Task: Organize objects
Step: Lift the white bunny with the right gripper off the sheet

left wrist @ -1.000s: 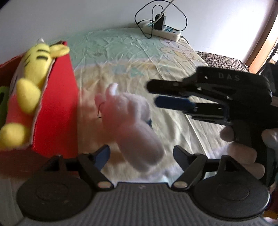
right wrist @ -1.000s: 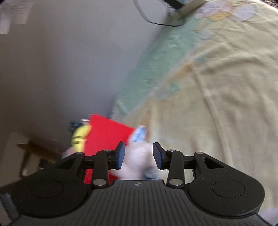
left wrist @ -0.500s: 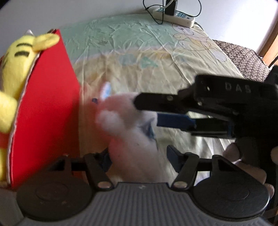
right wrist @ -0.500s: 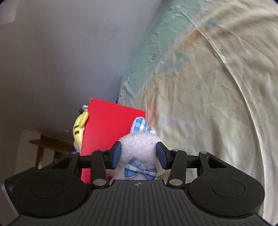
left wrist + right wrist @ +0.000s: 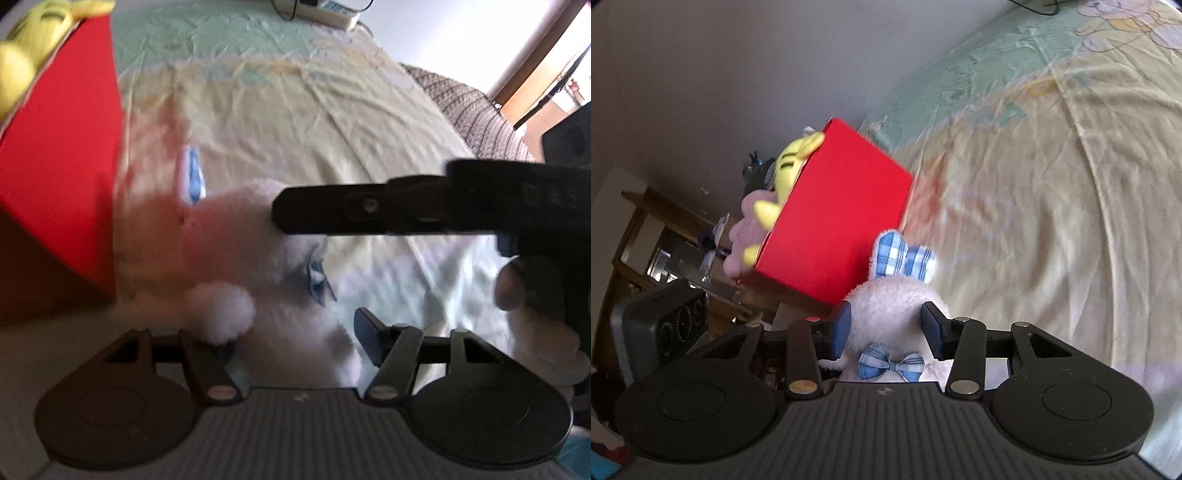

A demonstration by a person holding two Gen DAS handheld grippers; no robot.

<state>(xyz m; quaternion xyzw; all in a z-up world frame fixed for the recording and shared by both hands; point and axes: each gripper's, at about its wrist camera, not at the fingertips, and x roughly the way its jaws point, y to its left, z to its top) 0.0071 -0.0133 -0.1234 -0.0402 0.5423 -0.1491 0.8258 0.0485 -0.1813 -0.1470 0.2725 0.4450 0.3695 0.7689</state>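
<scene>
- Bed sheet (image 5: pixel 1052 192) — pale yellow with a green band and cartoon prints toward the far edge, wrinkled, covering the bed that fills most of both views.
- Red box (image 5: pixel 838 221) — stands on the sheet near its edge, open at the top; in the left wrist view its red wall (image 5: pixel 59 155) fills the left side.
- Yellow plush toy (image 5: pixel 790 166) — sits inside the box, its head and paws poking over the rim, with a pale purple plush (image 5: pixel 740 236) beside it.
- White plush bunny (image 5: pixel 894 314) — lies just beside the box, with blue checked ears and a blue checked bow at its neck; in the left wrist view it is a blurred white shape (image 5: pixel 258 266) close to the camera.
- Right gripper (image 5: pixel 885 330) — its two blue pads press against either side of the bunny's head, pinching it.
- Left gripper (image 5: pixel 295 341) — fingers spread wide, with the bunny's body lying between them; whether either finger touches it I cannot tell.
- Power strip (image 5: pixel 332 14) — at the far edge of the bed, cables plugged in.
</scene>
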